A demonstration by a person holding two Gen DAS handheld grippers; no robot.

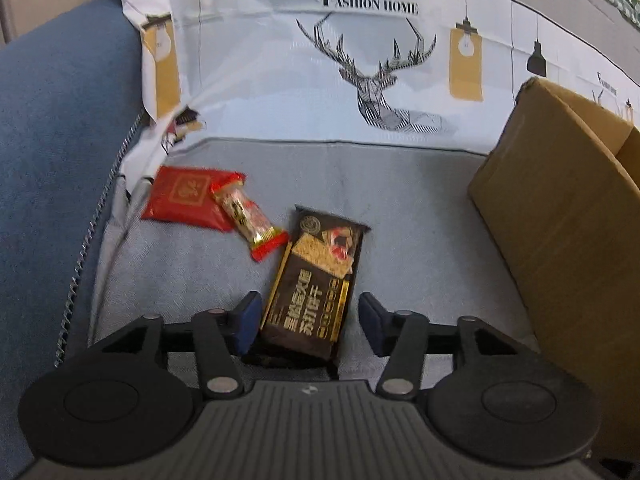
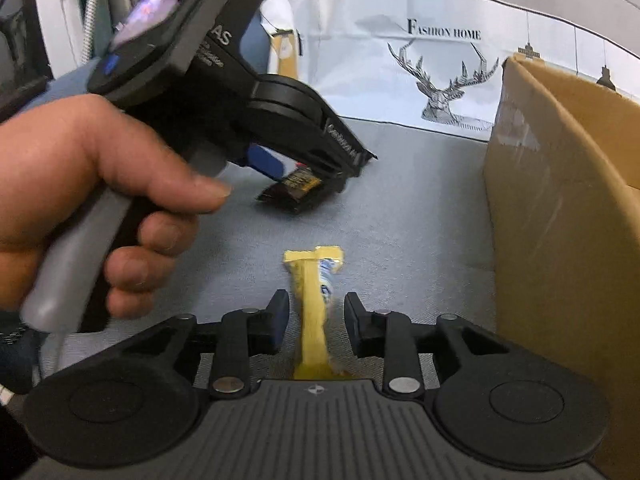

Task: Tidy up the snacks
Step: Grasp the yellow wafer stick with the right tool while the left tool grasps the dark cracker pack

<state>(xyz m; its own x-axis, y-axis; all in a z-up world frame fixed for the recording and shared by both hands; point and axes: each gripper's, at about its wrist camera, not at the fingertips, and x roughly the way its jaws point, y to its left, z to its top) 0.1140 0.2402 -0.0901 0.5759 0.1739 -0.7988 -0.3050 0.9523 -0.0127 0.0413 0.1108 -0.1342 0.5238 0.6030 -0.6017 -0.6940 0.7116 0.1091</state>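
The left gripper [image 1: 308, 316] stands with its jaws spread wide on either side of a dark brown biscuit packet [image 1: 316, 284], which lies flat on the grey cloth surface [image 1: 420, 220]; neither blue pad [image 1: 248, 320] touches the wrapper (a clear gap shows on the right side, a narrower one on the left). The right gripper [image 2: 316, 316] is likewise spread, with a yellow snack packet [image 2: 314, 312] lying lengthwise between its fingers and apart from both; its far end shows a blue-and-white print. Beyond the brown packet, to the left, a small red-and-gold candy [image 1: 250, 220] lies with one end overlapping a flat red packet [image 1: 188, 198]. From the right wrist view the person's left hand [image 2: 92, 200] is seen wrapped around the handle of the other tool, whose tip hangs over the brown packet. A cardboard box [image 1: 560, 220] stands at the right; a white backdrop [image 1: 360, 60] printed with a deer head and "Fashion Home" rises behind.
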